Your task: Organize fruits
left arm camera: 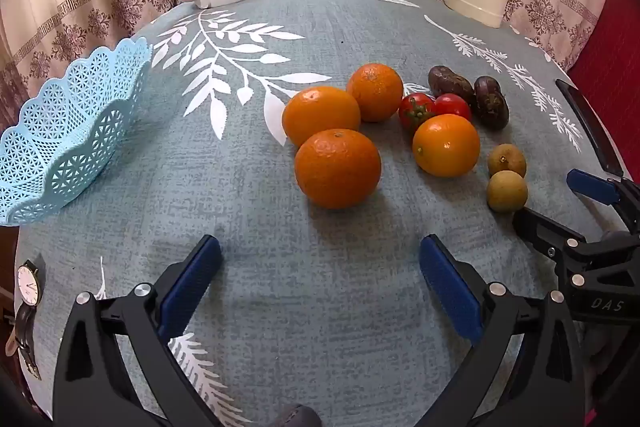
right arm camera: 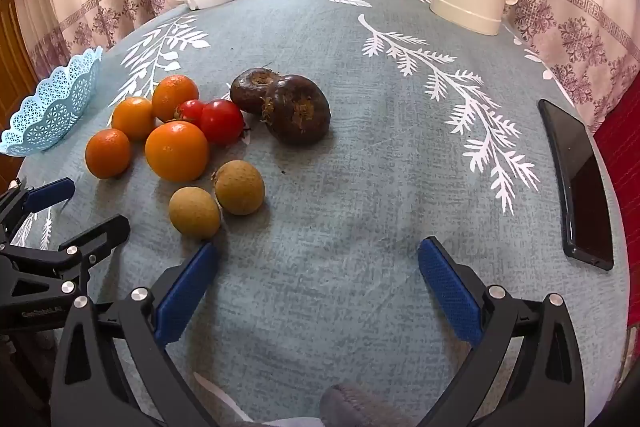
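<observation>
The basket [left arm camera: 60, 143] and wristwatch [left arm camera: 27, 307] are cut off by the left edge.

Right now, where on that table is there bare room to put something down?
Bare cloth lies between the blue basket and the oranges, and between the dark fruits and the phone. The fruit cluster itself is crowded, with pieces touching.

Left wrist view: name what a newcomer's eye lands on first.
The four oranges clustered mid-table grab attention first, bright against the grey-blue tablecloth. Next comes the pale blue lattice basket, empty at the table's left edge. Just right of the oranges sit two red tomatoes.
</observation>
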Available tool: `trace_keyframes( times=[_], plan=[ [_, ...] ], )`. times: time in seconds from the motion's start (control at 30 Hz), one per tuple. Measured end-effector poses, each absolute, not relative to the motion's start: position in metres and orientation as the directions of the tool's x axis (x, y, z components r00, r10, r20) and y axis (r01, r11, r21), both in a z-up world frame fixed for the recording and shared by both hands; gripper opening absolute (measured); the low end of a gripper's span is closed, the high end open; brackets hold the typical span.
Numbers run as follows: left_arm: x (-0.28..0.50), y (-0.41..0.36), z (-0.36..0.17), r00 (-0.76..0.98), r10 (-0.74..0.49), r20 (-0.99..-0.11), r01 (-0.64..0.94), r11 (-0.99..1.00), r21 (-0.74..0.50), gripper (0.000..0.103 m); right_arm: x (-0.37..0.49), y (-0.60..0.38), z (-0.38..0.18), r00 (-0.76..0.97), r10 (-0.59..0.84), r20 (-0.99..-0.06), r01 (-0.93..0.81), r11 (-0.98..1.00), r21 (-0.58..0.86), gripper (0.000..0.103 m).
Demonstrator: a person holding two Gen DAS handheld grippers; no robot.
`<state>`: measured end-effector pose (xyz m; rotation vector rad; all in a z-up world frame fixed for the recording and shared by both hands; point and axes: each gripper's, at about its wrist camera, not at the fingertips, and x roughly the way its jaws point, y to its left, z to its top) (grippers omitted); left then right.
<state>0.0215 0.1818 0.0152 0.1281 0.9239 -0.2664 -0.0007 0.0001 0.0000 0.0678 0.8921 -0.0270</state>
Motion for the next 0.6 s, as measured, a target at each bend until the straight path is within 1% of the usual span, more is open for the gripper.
trace_keyframes(
  times=[0.03, 0.17, 0.4, 0.43, 0.6],
  plan=[
    [0.022, 0.182, 0.016, 0.571, -0.170, -0.803, 0.279, 0.960, -0.004, 0.101, 0.001, -0.001, -0.001, 0.603, 0.016, -0.797, 0.052, 0.997, 0.060, 0.098],
    [0.024, 0.182, 0.019, 0.576, -0.161, -0.802, 0.275, 0.962, 0.004, 0.101, 0.000, 0.000, 0.000, 0.611, 0.005, -0.792, 0.052, 0.998, 0.046, 0.098],
    [0.019, 0.183, 0.008, 0.591, -0.166, -0.789, 0.279, 0.960, 0.006, 0.101, 0.004, -0.003, -0.003, 0.608, 0.012, -0.794, 0.050, 0.997, 0.054, 0.098],
    [0.023, 0.183, 0.014, 0.580, -0.164, -0.798, 0.274, 0.962, 0.001, 0.101, 0.005, -0.002, -0.003, 0.608, 0.009, -0.794, 0.051, 0.997, 0.050, 0.098],
    [0.022, 0.182, 0.015, 0.580, -0.163, -0.798, 0.273, 0.962, 0.003, 0.101, 0.004, 0.001, -0.002, 0.601, 0.012, -0.799, 0.039, 0.998, 0.045, 0.098]
  ],
)
